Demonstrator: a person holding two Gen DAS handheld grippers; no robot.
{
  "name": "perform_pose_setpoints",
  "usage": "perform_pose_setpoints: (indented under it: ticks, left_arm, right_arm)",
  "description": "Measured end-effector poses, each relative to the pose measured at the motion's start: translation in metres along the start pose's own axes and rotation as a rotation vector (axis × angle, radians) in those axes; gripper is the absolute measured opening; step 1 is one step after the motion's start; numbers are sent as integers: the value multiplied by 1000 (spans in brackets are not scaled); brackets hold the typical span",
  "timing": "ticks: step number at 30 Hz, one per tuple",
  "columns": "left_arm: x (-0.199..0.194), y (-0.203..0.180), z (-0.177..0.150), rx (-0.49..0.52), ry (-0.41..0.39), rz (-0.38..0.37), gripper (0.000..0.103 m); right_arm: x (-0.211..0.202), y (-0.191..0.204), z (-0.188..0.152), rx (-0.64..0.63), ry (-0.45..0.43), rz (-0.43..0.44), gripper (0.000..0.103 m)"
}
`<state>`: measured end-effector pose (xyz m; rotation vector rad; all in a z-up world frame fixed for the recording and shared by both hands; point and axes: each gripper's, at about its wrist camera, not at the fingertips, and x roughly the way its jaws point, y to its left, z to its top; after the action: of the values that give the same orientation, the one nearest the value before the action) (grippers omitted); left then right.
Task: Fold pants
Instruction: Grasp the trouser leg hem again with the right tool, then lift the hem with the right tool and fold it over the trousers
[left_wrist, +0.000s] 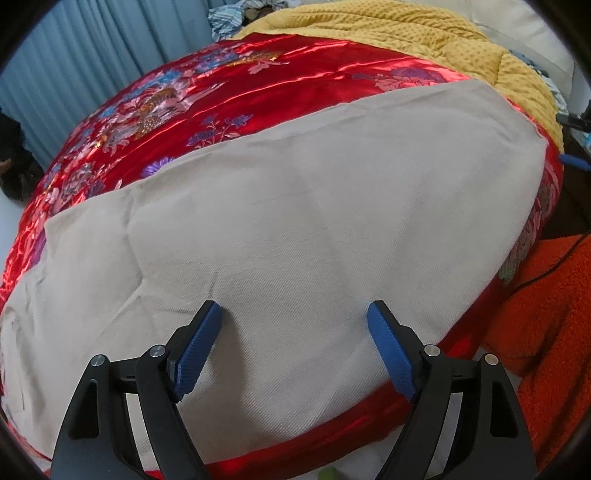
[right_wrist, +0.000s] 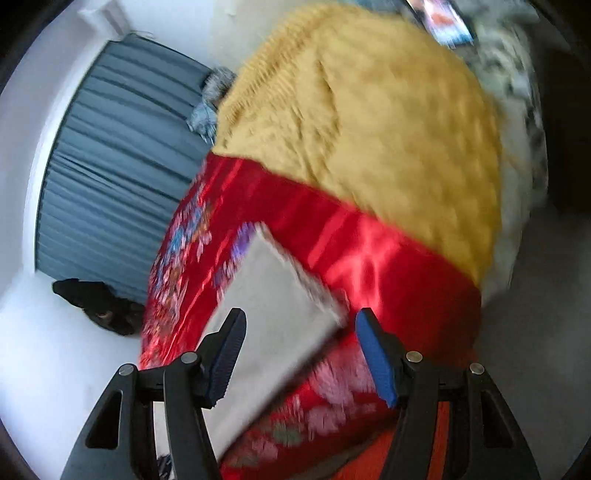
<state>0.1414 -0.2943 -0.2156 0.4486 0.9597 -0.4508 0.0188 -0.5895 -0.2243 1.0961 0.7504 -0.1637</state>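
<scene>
The beige pants (left_wrist: 280, 221) lie flat as a broad folded panel on a red embroidered satin bedspread (left_wrist: 177, 99). My left gripper (left_wrist: 295, 308) is open and empty, its blue pads just above the near part of the pants. In the right wrist view, which is blurred, the pants (right_wrist: 269, 317) show as a pale rectangle with a corner near the fingers. My right gripper (right_wrist: 301, 315) is open and empty, held above the bed near that corner. A blue tip of the right gripper shows in the left wrist view at the bed's right edge (left_wrist: 574, 161).
A mustard yellow blanket (left_wrist: 406, 37) covers the far part of the bed, also in the right wrist view (right_wrist: 388, 129). Blue-grey curtains (left_wrist: 92, 55) hang at the left. An orange fuzzy fabric (left_wrist: 546, 314) lies beside the bed at the right. A dark object (right_wrist: 99, 306) sits on the floor.
</scene>
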Motion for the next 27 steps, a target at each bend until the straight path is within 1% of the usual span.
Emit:
perform_pose_setpoints:
  ticks: [2, 4, 5, 7, 11, 13, 15, 16, 17, 19, 22, 26, 27]
  left_arm:
    - [0, 0, 0, -3, 2, -1, 83]
    - [1, 0, 1, -5, 5, -1, 84]
    - [1, 0, 1, -7, 6, 0, 84]
    - [2, 0, 1, -11, 8, -1, 85]
    - [2, 1, 1, -14, 11, -4, 86]
    - [3, 1, 1, -15, 10, -4, 86]
    - [4, 1, 1, -16, 9, -3, 87]
    - [4, 1, 1, -15, 9, -1, 87]
    - [4, 1, 1, -15, 7, 1, 88]
    - [5, 2, 1, -19, 7, 4, 90]
    - [7, 4, 1, -29, 8, 6, 94]
    - [-6, 14, 6, -48, 26, -29, 94]
    - [-15, 19, 6, -66, 13, -37, 93]
  right_arm:
    - [15, 1, -3, 11, 76, 28, 63]
    - [26, 5, -1, -2, 107, 2, 63]
    - [33, 8, 2, -13, 119, -15, 63]
    - [47, 14, 10, -27, 130, -19, 63]
    - [71, 13, 14, -21, 155, -43, 63]
    - [77, 11, 13, -7, 152, -40, 62]
    - [75, 9, 14, -4, 140, -35, 39]
    - [74, 6, 13, 6, 137, -15, 17]
    - [73, 3, 11, 22, 133, 24, 10]
    - [69, 4, 12, 14, 118, 38, 8]
    - [60, 20, 9, -61, 70, 50, 6]
    - [43, 44, 5, -146, 2, 90, 6]
    - [37, 55, 3, -165, -13, 110, 6]
